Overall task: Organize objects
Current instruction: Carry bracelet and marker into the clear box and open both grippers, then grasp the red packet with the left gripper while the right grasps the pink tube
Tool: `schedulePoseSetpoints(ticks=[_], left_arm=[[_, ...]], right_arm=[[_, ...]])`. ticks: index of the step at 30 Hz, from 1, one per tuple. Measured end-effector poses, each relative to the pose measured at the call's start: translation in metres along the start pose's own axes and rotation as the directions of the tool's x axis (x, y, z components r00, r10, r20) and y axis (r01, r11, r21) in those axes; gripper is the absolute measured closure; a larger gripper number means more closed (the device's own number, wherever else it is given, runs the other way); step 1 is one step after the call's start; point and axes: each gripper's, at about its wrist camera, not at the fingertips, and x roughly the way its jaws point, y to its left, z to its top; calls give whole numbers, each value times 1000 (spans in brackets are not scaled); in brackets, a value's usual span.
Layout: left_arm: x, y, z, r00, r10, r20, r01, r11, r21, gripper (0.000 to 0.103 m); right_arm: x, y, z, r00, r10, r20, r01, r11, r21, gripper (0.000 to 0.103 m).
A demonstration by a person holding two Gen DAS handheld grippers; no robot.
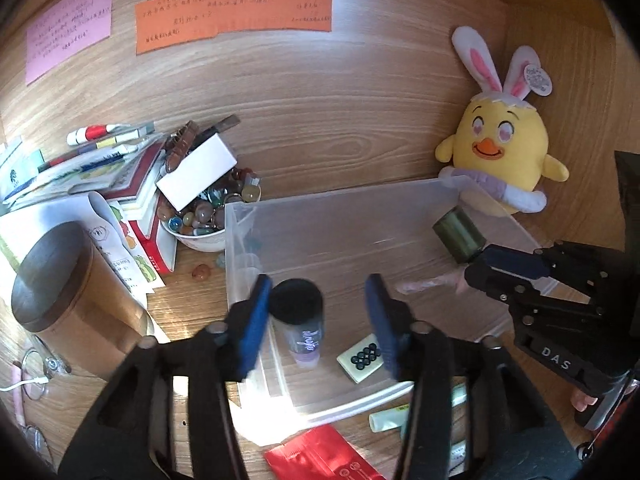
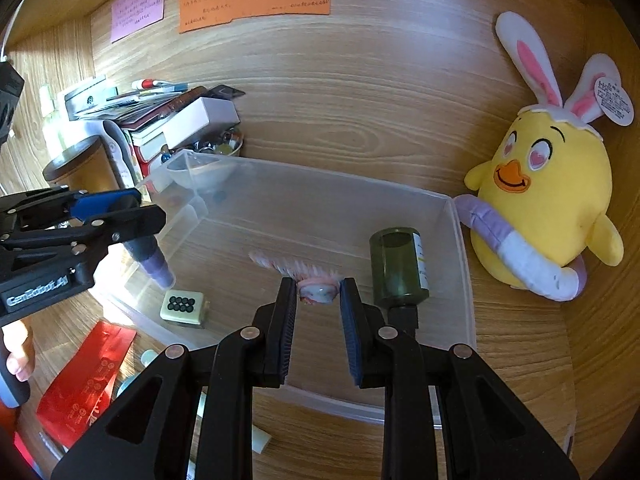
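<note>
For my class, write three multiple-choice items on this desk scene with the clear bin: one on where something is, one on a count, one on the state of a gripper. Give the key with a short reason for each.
1. Where does the green jar lie?
A. Inside the clear bin, near its right wall
B. On the stack of books
C. Beside the red packet

2. How many dark dots show on the mahjong tile?
A. Three
B. Eight
C. Twelve

3. What is the right gripper doing?
A. Hanging open over bare desk
B. Closed on the pink brush-like item
C. Holding the plush chick

Key: 1 A, the jar lies on the bin floor by the right wall. 2 B, two rows of four dots show. 3 B, both fingers press on the item's end.
</note>
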Motion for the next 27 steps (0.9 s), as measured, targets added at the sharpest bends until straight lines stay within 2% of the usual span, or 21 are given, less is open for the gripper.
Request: schedulePoseSetpoints(ticks=[2, 4, 7, 9, 11, 20, 27], left_arm=[[-6, -3, 0, 1000, 1, 12, -1, 1000, 10, 47], [-12, -5, 0, 1000, -4, 19, 4, 1000, 11, 41], [-23, -7, -1, 1000, -8, 31, 7, 1000, 7, 27], [-32, -8, -4, 999, -3, 41, 2, 1000, 4, 13], [-41, -8, -6, 999, 5, 52, -5, 1000, 0, 7], [-69, -13, -30, 999, -24, 35, 24, 1000, -3, 2], [-76, -19, -57, 1000, -25, -7, 25, 1000, -17, 2]], right_arm=[[-2, -1, 0, 1000, -4, 4, 4, 1000, 7, 70], [-6, -3, 0, 1000, -10, 10, 10, 1000, 14, 66], [-14, -4, -1, 1000, -14, 21, 14, 1000, 16, 64], [-22, -5, -3, 999, -14, 33, 14, 1000, 20, 59], [-31, -6, -6, 999, -14, 49, 13, 1000, 23, 51], [-73, -7, -29, 995, -12, 99, 9, 1000, 26, 37], [-87, 1, -52, 995, -3, 101, 1, 1000, 19, 34]])
